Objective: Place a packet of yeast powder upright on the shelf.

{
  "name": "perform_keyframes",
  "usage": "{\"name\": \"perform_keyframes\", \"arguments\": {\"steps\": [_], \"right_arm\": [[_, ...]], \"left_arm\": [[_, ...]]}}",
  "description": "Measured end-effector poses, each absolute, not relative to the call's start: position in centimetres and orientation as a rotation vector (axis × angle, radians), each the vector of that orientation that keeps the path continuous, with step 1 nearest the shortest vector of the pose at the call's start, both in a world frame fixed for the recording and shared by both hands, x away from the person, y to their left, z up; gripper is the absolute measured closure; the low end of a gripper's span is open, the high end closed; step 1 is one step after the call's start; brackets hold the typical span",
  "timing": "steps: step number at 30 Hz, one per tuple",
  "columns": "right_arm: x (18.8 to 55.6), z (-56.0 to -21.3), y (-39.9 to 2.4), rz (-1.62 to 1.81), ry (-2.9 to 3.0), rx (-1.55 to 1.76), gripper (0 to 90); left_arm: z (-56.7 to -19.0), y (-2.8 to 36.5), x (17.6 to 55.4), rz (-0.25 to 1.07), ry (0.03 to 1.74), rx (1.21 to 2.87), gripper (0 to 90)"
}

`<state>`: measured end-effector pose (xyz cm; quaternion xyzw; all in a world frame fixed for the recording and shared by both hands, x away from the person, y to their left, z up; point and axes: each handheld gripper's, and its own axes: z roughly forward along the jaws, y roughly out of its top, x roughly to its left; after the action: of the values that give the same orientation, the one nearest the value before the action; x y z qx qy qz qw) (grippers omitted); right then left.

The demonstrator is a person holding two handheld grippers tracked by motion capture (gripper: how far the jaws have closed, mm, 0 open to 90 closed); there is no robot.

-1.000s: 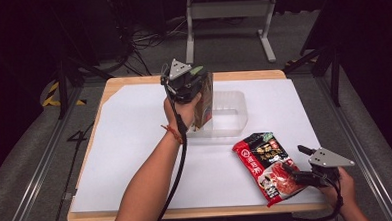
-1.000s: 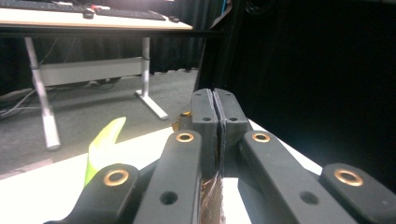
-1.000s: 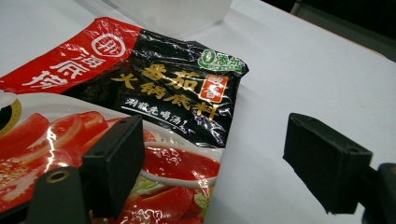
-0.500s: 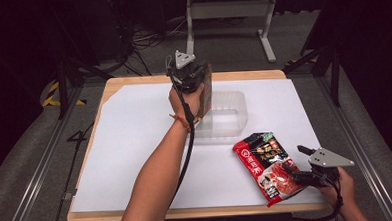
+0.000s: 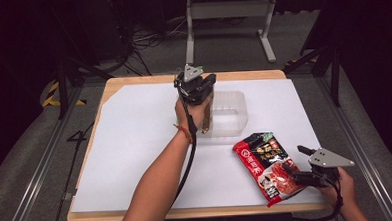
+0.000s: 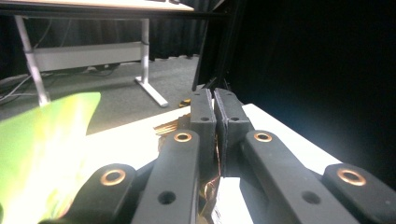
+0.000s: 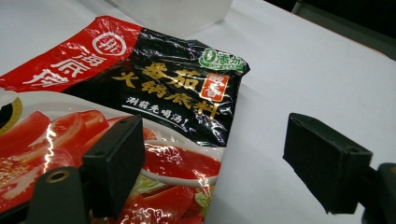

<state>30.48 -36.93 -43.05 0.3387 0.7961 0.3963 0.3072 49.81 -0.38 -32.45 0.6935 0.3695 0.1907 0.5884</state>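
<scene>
My left gripper [image 5: 202, 96] hangs over the left end of a clear plastic tub [image 5: 235, 102], shut on the top edge of a brownish foil packet [image 5: 205, 118] that dangles below it. In the left gripper view the jaws [image 6: 215, 100] stand pressed together with coppery foil [image 6: 167, 128] pinched between them. A red and black soup-base packet [image 5: 266, 166] lies flat at the table's front right. My right gripper [image 5: 297, 162] rests open at its right edge; one pad sits over the packet [image 7: 154, 102], the other beside it, neither pressing.
A white sheet [image 5: 135, 138] covers the wooden table [image 5: 108, 87]. A blurred yellow-green surface [image 6: 46, 149] sits close to the left gripper's camera. A metal stand [image 5: 229, 11] and cables lie on the floor beyond the far edge.
The left gripper, still shut on the foil packet, has shifted right toward the tub and dipped a little. The right gripper and the red packet have stayed put.
</scene>
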Motion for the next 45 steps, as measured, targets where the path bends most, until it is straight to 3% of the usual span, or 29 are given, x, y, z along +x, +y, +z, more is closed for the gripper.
{"name": "perform_keyframes", "arguments": {"steps": [20, 35, 45], "right_arm": [[30.5, -43.1, -36.9, 1.049, 2.109, 0.893, 21.0], [30.5, -43.1, -36.8, 1.048, 2.11, 0.892, 21.1], [30.4, -43.1, -37.0, 1.051, 2.106, 0.896, 21.0]], "left_arm": [[-33.3, 0.8, 49.6, 0.476, 0.783, 1.672, 85.1], [-31.1, -0.1, 51.7, 0.655, 0.87, 1.557, 87.6], [-33.0, -1.1, 50.3, 0.584, 0.798, 1.635, 86.7]]}}
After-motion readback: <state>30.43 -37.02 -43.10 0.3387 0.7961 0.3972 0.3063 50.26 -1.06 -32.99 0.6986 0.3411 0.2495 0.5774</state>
